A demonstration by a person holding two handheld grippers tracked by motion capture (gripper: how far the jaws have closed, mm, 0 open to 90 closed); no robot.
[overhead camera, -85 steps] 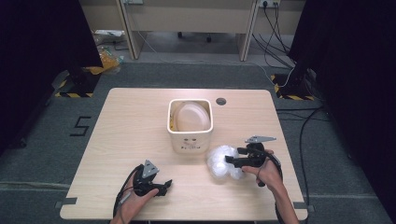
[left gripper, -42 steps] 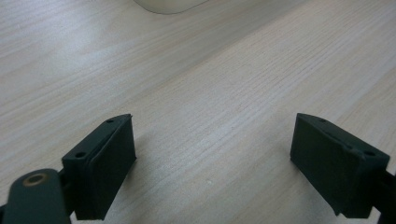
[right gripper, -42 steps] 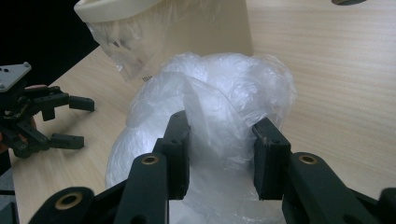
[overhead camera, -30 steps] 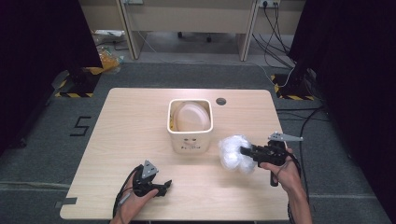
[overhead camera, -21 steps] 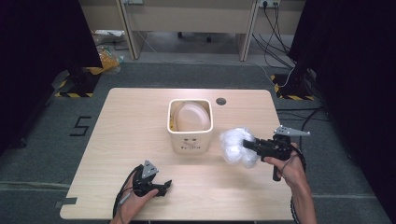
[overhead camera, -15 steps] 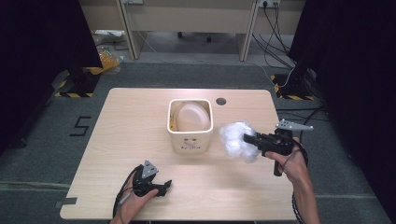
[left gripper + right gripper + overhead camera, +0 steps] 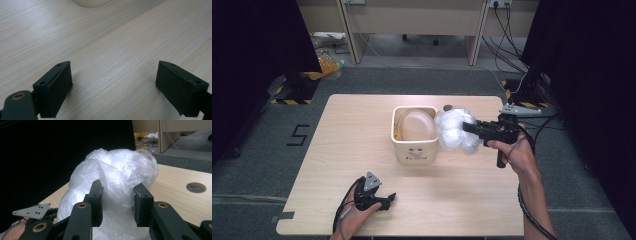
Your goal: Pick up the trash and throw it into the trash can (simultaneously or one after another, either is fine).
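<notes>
Now the right tongs (image 7: 468, 127) clench the crumpled plastic bag (image 7: 454, 130) just beside the bin (image 7: 414, 150); left tongs (image 7: 388, 199) gape empty.

Black "5" on floor (image 7: 298, 134)

Bag (image 7: 454, 129): thin translucent crinkled plastic. Table (image 7: 337, 150): matt pale wood grain. Bin (image 7: 414, 150): smooth cream plastic.

bin (image 7: 90, 2): cut off by top edge | plastic bag (image 7: 112, 180): lower part hidden behind jaws | bin (image 7: 414, 131) contents: largely hidden under pale lid
</notes>
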